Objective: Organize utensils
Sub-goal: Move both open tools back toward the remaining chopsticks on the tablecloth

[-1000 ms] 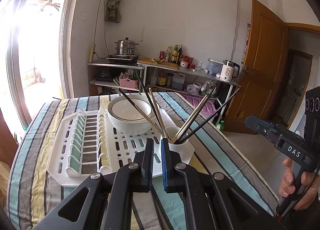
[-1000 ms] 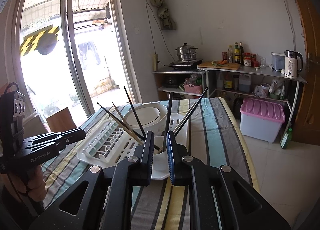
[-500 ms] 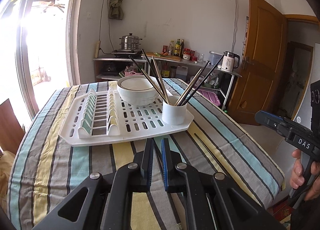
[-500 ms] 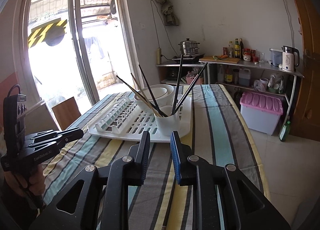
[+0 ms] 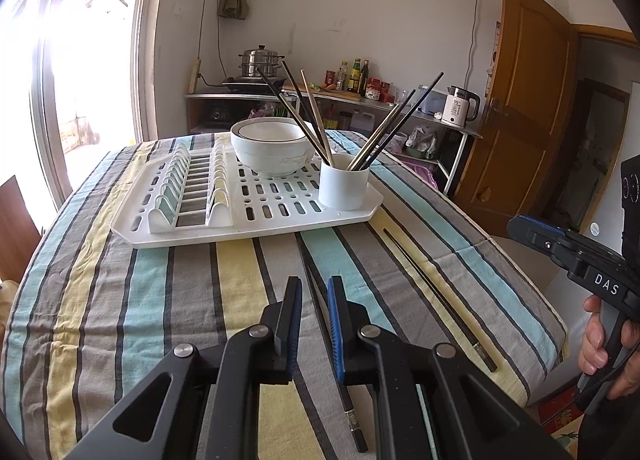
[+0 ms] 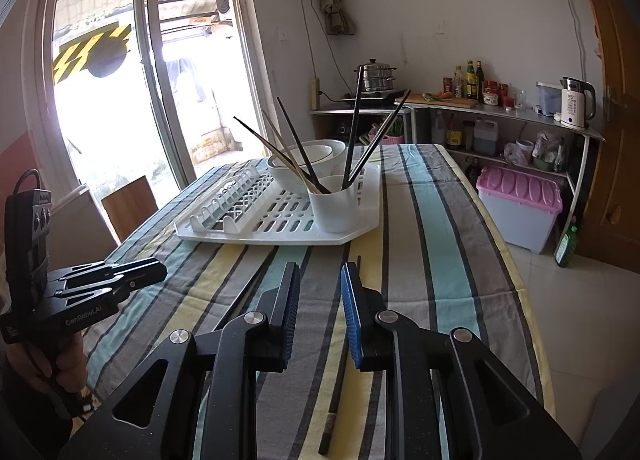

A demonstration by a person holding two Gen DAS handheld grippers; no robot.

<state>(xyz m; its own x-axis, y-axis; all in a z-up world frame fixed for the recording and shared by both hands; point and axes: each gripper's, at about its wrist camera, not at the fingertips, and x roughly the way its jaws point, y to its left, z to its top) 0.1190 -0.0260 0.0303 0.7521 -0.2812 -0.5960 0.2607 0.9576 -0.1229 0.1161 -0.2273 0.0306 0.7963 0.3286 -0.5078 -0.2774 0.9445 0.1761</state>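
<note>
We take the white drying rack (image 5: 248, 220) on the striped desk (image 5: 120, 300) as our landmark. A white cup (image 5: 344, 182) stands upright at the rack's right front corner, holding several chopsticks (image 5: 384, 128) that fan out left and right. A white bowl (image 5: 274, 148) sits on the rack just behind and left of the cup.

Two dark chopsticks lie flat on the desk, in front of the rack on the near side. The first loose chopstick (image 5: 332, 348) runs from just before the rack's front edge towards us and passes under the left gripper (image 5: 314, 288). In the left wrist view it shows in the gap between the blue pads, lying on the cloth; we see no pad pressing on it. The left gripper's jaws are opening, with a narrow gap, and grip nothing.

The second loose chopstick (image 5: 436, 292) lies further right of the rack's corner, roughly parallel to the first. In the right wrist view it (image 6: 344, 352) runs beneath the right gripper (image 6: 320, 276), in line with the gap and closer to the right pad. The right gripper's jaws stand partly apart, wider than the left's, holding nothing; we cannot tell whether the fingertips touch the cloth.

Each gripper is carried in a person's hand (image 5: 604, 348), seen at the frame edge.
</note>
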